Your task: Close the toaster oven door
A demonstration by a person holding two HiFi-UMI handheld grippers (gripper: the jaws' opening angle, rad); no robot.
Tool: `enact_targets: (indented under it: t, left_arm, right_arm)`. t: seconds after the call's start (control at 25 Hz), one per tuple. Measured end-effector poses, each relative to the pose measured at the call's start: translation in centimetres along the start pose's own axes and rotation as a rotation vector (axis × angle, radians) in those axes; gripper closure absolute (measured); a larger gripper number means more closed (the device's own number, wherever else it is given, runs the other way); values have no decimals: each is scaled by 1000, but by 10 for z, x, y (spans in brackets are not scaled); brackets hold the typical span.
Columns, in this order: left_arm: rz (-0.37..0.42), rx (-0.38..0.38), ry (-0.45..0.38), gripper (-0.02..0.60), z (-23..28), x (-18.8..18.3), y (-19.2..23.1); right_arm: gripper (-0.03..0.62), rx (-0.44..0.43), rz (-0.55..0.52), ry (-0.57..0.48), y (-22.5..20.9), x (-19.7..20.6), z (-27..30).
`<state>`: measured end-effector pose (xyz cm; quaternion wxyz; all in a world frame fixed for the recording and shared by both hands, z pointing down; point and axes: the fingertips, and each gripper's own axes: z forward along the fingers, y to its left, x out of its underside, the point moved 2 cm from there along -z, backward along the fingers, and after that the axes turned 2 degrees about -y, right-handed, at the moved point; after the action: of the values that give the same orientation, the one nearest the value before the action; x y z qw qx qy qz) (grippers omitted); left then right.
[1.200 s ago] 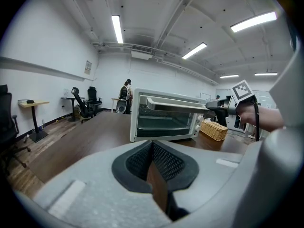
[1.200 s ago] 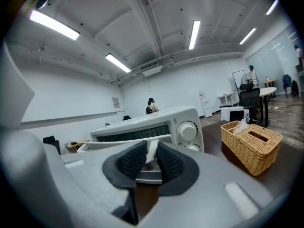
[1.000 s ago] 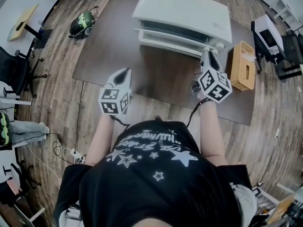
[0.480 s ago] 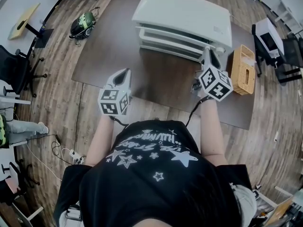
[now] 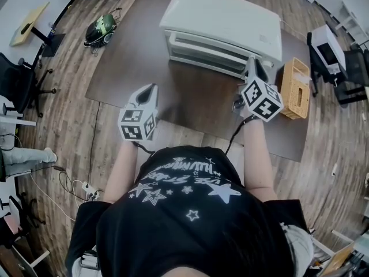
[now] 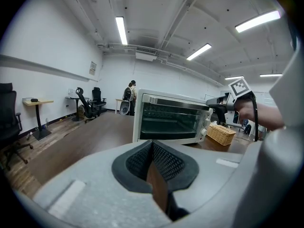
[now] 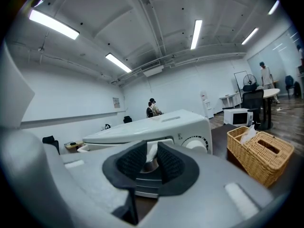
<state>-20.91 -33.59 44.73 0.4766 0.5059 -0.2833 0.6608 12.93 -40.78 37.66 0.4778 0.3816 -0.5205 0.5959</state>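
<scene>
Toaster oven door (image 6: pixel 171 119) has swung up, right gripper (image 7: pixel 152 160) clamping its handle (image 6: pixel 175 100); left gripper (image 6: pixel 151 156) clenched.

A dark brown table (image 5: pixel 132 56) carries a white toaster oven (image 5: pixel 225 22) and, beside it, a wicker basket (image 5: pixel 295 88)

White toaster oven (image 5: pixel 222 23), brown table (image 5: pixel 141 53), tan basket (image 5: pixel 295 84).
</scene>
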Motion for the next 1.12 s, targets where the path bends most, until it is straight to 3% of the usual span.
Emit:
enact_targets:
  t: [0.36, 0.68, 1.12]
  left_arm:
    - [-15, -20, 2, 571, 2, 3, -4]
    - [-35, -85, -2, 571, -1, 7, -5]
    - [-56, -170, 17, 571, -51, 33, -25]
  right_arm:
    - [520, -11, -8, 9, 0, -3, 8]
    - [510, -70, -63, -6, 0, -4, 8]
    - [488, -143, -91, -50, 2, -1, -7]
